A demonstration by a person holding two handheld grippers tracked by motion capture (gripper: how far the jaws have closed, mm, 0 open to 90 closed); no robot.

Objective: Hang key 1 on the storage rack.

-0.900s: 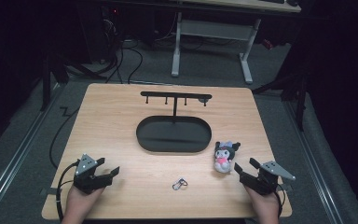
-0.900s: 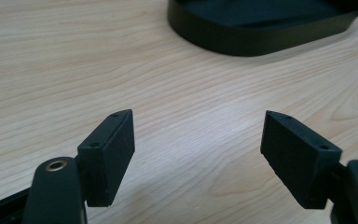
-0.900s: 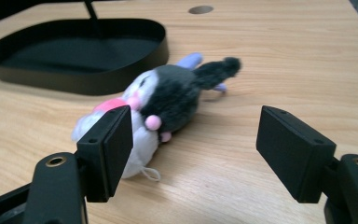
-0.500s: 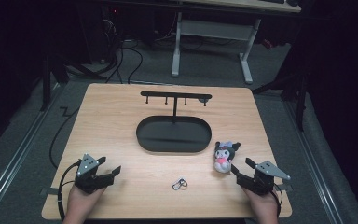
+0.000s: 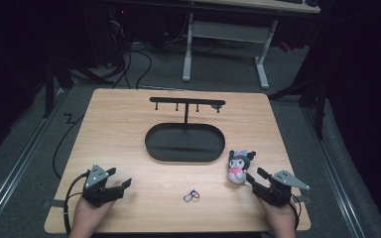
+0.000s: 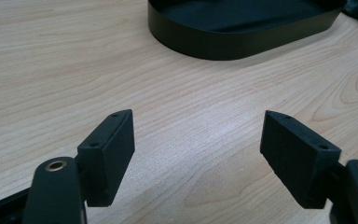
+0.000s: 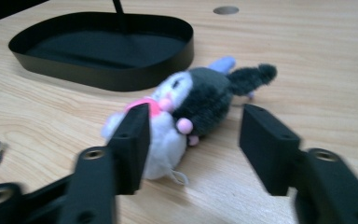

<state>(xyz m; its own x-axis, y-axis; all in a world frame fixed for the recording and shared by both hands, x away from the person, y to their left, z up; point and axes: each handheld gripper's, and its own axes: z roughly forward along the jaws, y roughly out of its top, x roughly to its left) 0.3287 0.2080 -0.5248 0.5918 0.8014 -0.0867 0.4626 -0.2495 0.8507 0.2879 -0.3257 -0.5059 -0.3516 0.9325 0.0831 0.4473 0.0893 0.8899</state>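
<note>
High view: on the pale woodgrain table (image 5: 129,124), a black oval tray (image 5: 184,142) carries a hook rack (image 5: 187,103); a plush doll (image 5: 238,166) and small metal clasp (image 5: 192,196) lie nearby.

Left gripper view: the left claw (image 6: 198,140) gapes wide over bare wood.

Right gripper view: the right claw (image 7: 193,135), spread apart, frames the fuzzy doll just beside the tray's wall.

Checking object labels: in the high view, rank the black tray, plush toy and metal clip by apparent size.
1. Black tray, clearly largest.
2. Plush toy.
3. Metal clip, smallest.
</note>
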